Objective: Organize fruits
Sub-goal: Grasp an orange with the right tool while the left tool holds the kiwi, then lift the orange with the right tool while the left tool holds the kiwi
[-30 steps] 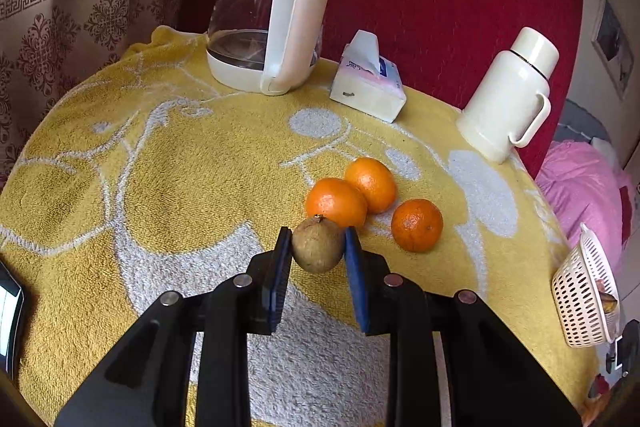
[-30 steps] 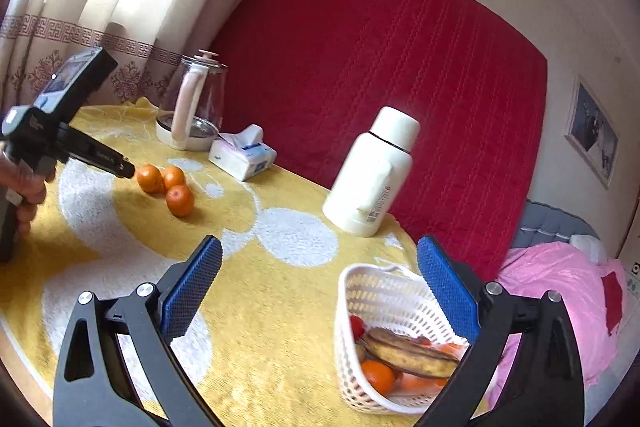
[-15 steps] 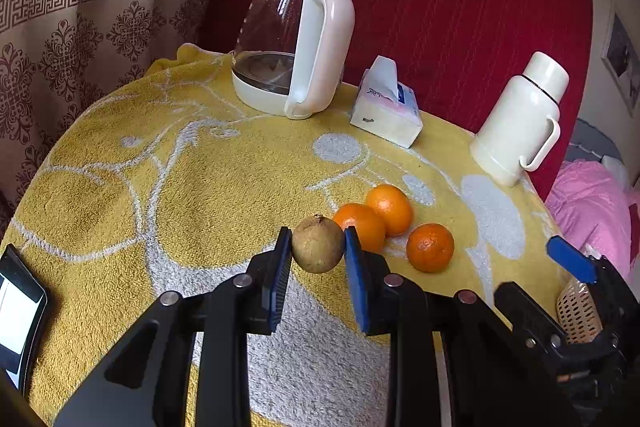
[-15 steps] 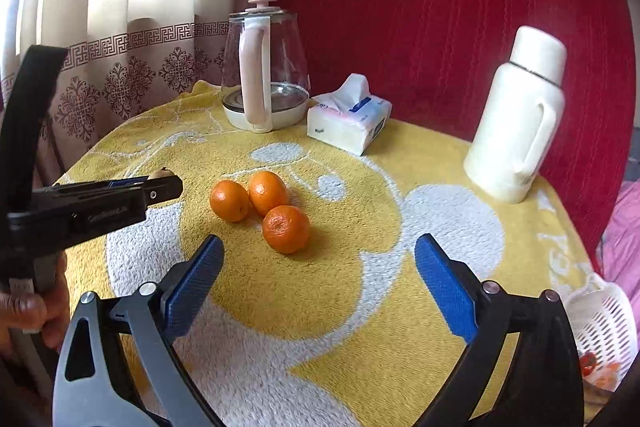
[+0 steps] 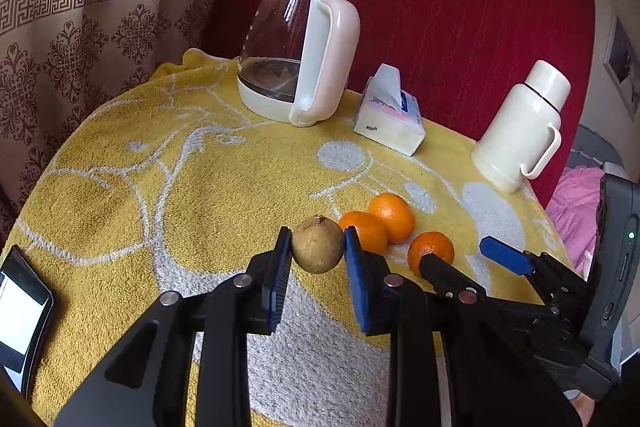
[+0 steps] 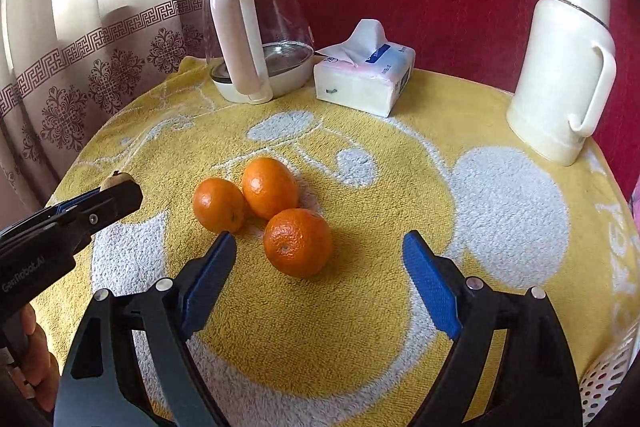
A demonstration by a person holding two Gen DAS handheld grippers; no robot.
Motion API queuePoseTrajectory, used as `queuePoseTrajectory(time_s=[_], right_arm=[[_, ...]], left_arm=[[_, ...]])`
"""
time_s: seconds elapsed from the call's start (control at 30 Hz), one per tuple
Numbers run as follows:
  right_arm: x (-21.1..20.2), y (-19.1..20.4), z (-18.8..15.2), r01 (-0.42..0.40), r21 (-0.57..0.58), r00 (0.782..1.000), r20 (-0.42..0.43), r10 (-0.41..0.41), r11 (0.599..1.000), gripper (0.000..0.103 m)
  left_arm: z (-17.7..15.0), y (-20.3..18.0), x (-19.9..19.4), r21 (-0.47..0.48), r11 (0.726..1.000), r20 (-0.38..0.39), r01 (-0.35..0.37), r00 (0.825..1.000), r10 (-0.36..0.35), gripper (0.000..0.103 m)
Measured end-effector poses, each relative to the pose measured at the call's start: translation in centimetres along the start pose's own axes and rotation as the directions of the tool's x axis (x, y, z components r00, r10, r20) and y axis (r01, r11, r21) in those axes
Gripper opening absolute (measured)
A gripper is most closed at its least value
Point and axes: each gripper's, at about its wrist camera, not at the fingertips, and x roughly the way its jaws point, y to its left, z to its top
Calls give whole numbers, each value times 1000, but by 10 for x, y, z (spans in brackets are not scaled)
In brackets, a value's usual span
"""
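My left tool (image 5: 316,251) tilts downward over the desk (image 6: 360,327), clamped on the brown fruit (image 5: 318,245). My right tool (image 6: 320,259) angles down, closing, nearest orange (image 6: 298,242) just ahead between its tips, untouched.

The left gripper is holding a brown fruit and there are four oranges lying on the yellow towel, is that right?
Not quite: there are three oranges on the yellow towel, not four, as the right wrist view shows. The left gripper does hold the brown fruit.
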Motion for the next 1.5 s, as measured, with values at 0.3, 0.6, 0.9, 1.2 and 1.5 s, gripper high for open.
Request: queuePoseTrajectory(time_s=[0.3,0.6,0.9,1.2,1.5], right_arm=[[21,2,7,-6,11,998,-60,6,1000,72],[34,5,9,-5,1,994,-113,5,1000,61],[34,16,8,7,-54,993,-119,-13,999,40],[19,11,-1,11,-21,995,-99,-13,1000,40],[-6,3,-13,20,22,997,-72,-18,1000,40]], left_arm=[[2,3,-1,-15,1000,3,1,1000,-1,27],[1,4,-1,-21,1000,2,2,1000,-2,27],[0,4,0,-23,1000,1,6,1000,-6,27],[0,1,-2,-22,1000,7,18,1000,-18,27],[-1,-6,-8,-10,998,26,63,998,-62,27]])
